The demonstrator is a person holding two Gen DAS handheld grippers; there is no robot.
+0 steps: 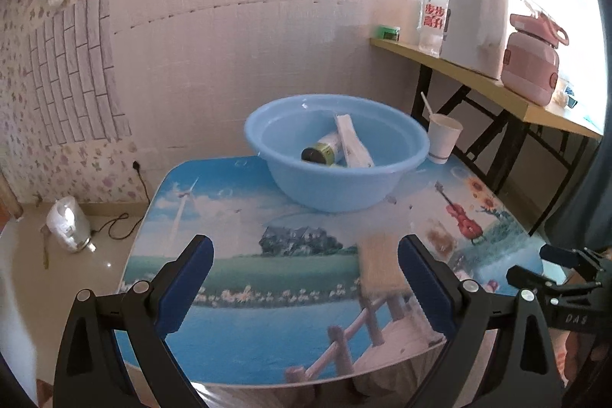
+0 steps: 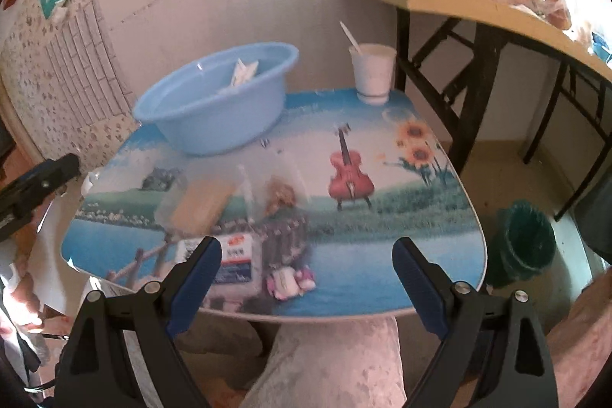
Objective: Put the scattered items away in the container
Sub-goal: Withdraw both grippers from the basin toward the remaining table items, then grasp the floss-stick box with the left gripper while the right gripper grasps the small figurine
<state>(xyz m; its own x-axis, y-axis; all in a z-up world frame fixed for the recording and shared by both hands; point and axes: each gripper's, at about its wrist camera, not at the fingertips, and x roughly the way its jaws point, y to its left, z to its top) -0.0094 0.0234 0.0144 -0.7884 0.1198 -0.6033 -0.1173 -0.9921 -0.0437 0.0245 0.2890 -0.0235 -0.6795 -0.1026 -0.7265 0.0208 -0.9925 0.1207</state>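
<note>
A light blue basin [image 1: 336, 178] [image 2: 214, 109] stands at the far side of the printed table; it holds a dark-capped bottle [image 1: 323, 150] and a white packet [image 1: 354, 144] [image 2: 243, 71]. A clear pack of tan sticks [image 1: 378, 262] [image 2: 201, 205], a clear bag with brown bits [image 2: 281, 197], a white packet with a red and blue label [image 2: 235, 260] and a small pink-and-white item [image 2: 290, 283] lie on the near part of the table. My left gripper [image 1: 306, 287] is open above the table, its right finger beside the stick pack. My right gripper [image 2: 308, 287] is open above the near edge.
A white paper cup [image 1: 441, 138] [image 2: 373, 71] with a spoon stands at the far right corner. A yellow side table [image 1: 497, 86] [image 2: 478, 6] carries a white kettle, a bottle and a pink flask. A green bin [image 2: 526, 243] and another kettle [image 1: 69, 224] are on the floor.
</note>
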